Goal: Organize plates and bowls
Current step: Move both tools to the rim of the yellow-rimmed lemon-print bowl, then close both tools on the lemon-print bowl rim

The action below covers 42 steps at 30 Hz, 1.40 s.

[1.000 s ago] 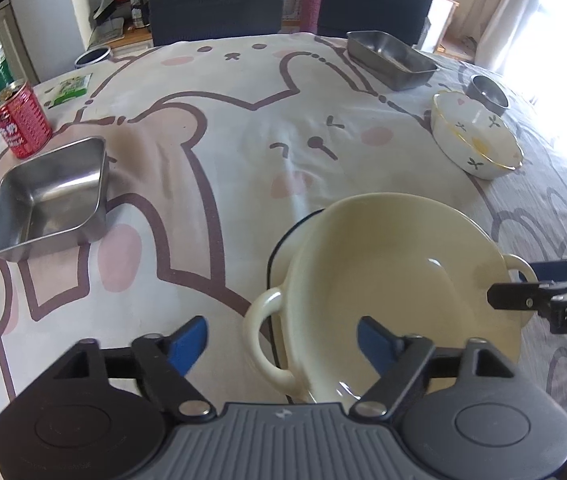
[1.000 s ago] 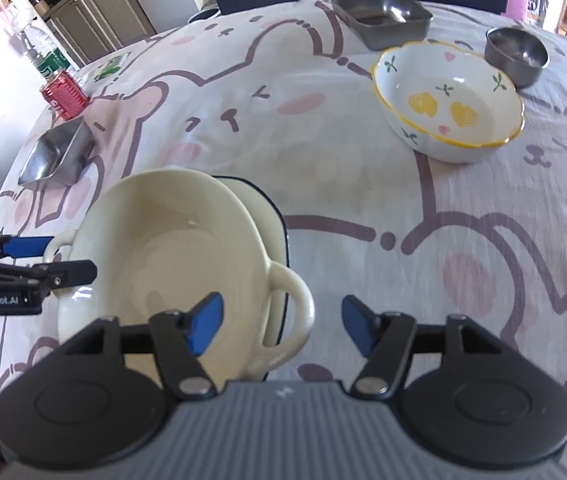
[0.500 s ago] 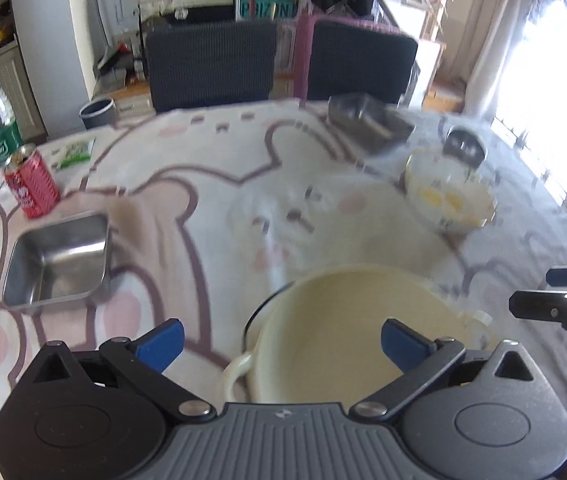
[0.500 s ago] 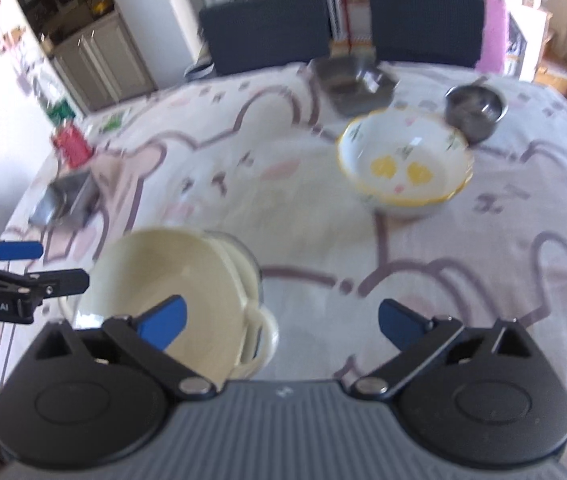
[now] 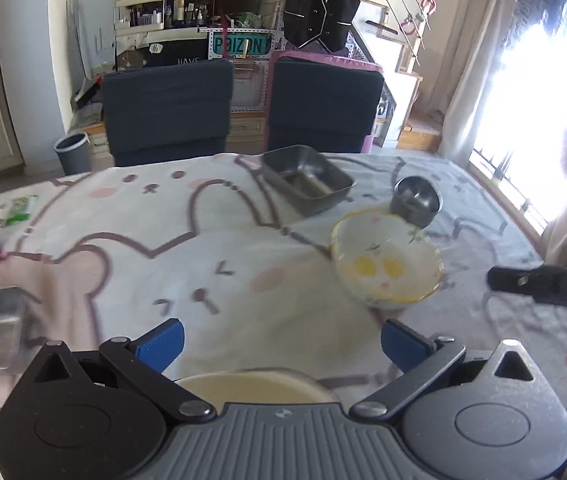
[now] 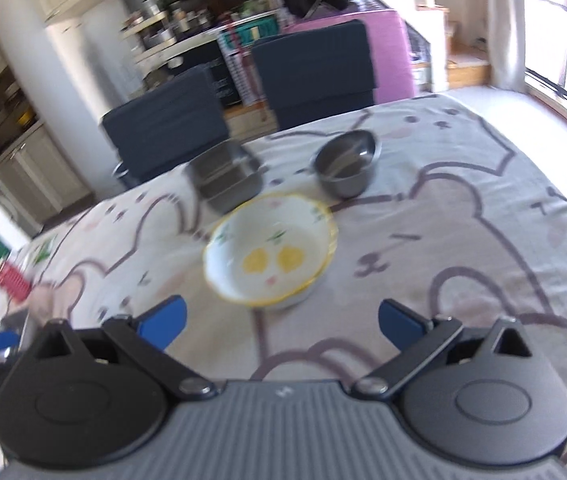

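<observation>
Four vessels loose on the table, both grippers empty.

Largest first: the cream bowl (image 5: 257,384) sits just under the left gripper (image 5: 281,342); the floral bowl (image 6: 269,252) lies ahead of the right gripper (image 6: 281,326), near the steel tray (image 6: 225,178) and small steel bowl (image 6: 347,164). Both stand fully spread, pinching nothing. Risk: a rim grab may slip or knock the steel neighbours.

open hand-held gripper (image 6: 281,322), patterned bowl (image 6: 269,254), steel bowl (image 6: 346,166)
</observation>
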### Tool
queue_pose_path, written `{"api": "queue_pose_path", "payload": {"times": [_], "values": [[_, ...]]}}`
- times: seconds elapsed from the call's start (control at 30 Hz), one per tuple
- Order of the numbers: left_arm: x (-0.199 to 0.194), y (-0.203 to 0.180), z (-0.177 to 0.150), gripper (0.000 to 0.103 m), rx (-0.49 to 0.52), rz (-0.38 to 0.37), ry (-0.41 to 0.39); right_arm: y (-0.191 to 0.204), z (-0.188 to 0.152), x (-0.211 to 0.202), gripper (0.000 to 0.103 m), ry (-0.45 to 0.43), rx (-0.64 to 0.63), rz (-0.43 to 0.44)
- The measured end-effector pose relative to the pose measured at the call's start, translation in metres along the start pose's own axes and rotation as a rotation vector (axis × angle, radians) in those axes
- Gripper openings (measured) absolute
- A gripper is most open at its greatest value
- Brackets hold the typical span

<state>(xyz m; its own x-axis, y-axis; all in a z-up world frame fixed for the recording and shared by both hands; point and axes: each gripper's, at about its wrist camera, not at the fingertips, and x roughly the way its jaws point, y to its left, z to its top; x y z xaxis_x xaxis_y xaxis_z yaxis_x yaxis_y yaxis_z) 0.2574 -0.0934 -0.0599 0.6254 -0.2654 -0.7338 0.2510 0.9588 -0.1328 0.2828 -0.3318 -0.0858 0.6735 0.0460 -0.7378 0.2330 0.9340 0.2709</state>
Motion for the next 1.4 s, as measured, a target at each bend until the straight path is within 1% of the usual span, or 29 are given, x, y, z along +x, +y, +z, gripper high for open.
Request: {"api": "queue_pose_path", "payload": {"times": [0.13,0.23,0.27,0.3,0.33,0.4,0.43,0.47,0.5,0.53,0.6,0.63,0.7,0.73,0.8,0.83,0.87,0.9,0.97,1.07,1.17,1.23,1.3,1.4], "values": [[0.023,-0.018,0.012,0.103,-0.044,-0.040,-0.004,-0.015,0.012,0.019,0.103,-0.006,0.011,-0.054],[0.042,-0.030,0.023,0.101,-0.041,-0.055,-0.020,-0.024,0.018,0.038,0.103,0.001,0.035,-0.083],[0.050,-0.034,0.027,0.097,-0.041,-0.056,-0.023,-0.027,0.021,0.045,0.103,-0.001,0.051,-0.086],[0.057,-0.036,0.029,0.092,-0.042,-0.057,-0.022,-0.031,0.022,0.051,0.103,-0.005,0.063,-0.085],[0.065,-0.038,0.033,0.089,-0.043,-0.059,-0.013,-0.034,0.023,0.057,0.103,-0.010,0.074,-0.082],[0.083,-0.040,0.038,0.077,-0.043,-0.070,0.015,-0.039,0.025,0.066,0.103,-0.012,0.094,-0.078],[0.092,-0.041,0.040,0.074,-0.040,-0.072,0.028,-0.042,0.026,0.068,0.103,-0.008,0.112,-0.073],[0.101,-0.041,0.042,0.068,-0.038,-0.070,0.040,-0.045,0.028,0.074,0.099,-0.002,0.136,-0.057],[0.109,-0.040,0.044,0.064,-0.041,-0.068,0.050,-0.047,0.029,0.078,0.092,0.002,0.160,-0.035],[0.118,-0.040,0.046,0.061,-0.048,-0.067,0.061,-0.050,0.031,0.083,0.088,0.008,0.183,-0.014],[0.132,-0.037,0.049,0.057,-0.067,-0.074,0.081,-0.052,0.033,0.092,0.073,0.025,0.211,0.006],[0.139,-0.036,0.050,0.056,-0.073,-0.074,0.088,-0.052,0.034,0.097,0.069,0.030,0.214,0.003],[0.151,-0.033,0.052,0.046,-0.085,-0.072,0.098,-0.051,0.036,0.106,0.057,0.042,0.201,-0.013],[0.156,-0.031,0.052,0.043,-0.094,-0.072,0.104,-0.051,0.036,0.110,0.053,0.047,0.194,-0.008],[0.164,-0.026,0.050,0.033,-0.122,-0.085,0.120,-0.052,0.038,0.118,0.042,0.060,0.192,0.004],[0.168,-0.025,0.050,0.031,-0.131,-0.090,0.134,-0.051,0.039,0.121,0.039,0.064,0.186,0.009],[0.172,-0.025,0.049,0.028,-0.132,-0.093,0.146,-0.050,0.040,0.125,0.032,0.066,0.173,0.008],[0.174,-0.025,0.048,0.027,-0.128,-0.091,0.154,-0.048,0.041,0.128,0.025,0.066,0.156,0.005],[0.180,-0.024,0.047,0.026,-0.130,-0.096,0.161,-0.049,0.044,0.136,0.020,0.074,0.146,0.015],[0.186,-0.025,0.047,0.023,-0.134,-0.106,0.167,-0.046,0.045,0.145,0.013,0.091,0.142,0.024],[0.192,-0.028,0.046,0.023,-0.126,-0.105,0.178,-0.040,0.045,0.151,0.012,0.100,0.104,0.019],[0.193,-0.029,0.046,0.018,-0.134,-0.108,0.177,-0.036,0.043,0.153,0.012,0.087,0.073,0.008],[0.195,-0.030,0.047,0.011,-0.141,-0.116,0.176,-0.033,0.041,0.154,0.013,0.070,0.040,-0.010],[0.196,-0.034,0.047,0.010,-0.119,-0.101,0.165,-0.031,0.041,0.155,0.011,0.065,0.022,-0.014]]}}
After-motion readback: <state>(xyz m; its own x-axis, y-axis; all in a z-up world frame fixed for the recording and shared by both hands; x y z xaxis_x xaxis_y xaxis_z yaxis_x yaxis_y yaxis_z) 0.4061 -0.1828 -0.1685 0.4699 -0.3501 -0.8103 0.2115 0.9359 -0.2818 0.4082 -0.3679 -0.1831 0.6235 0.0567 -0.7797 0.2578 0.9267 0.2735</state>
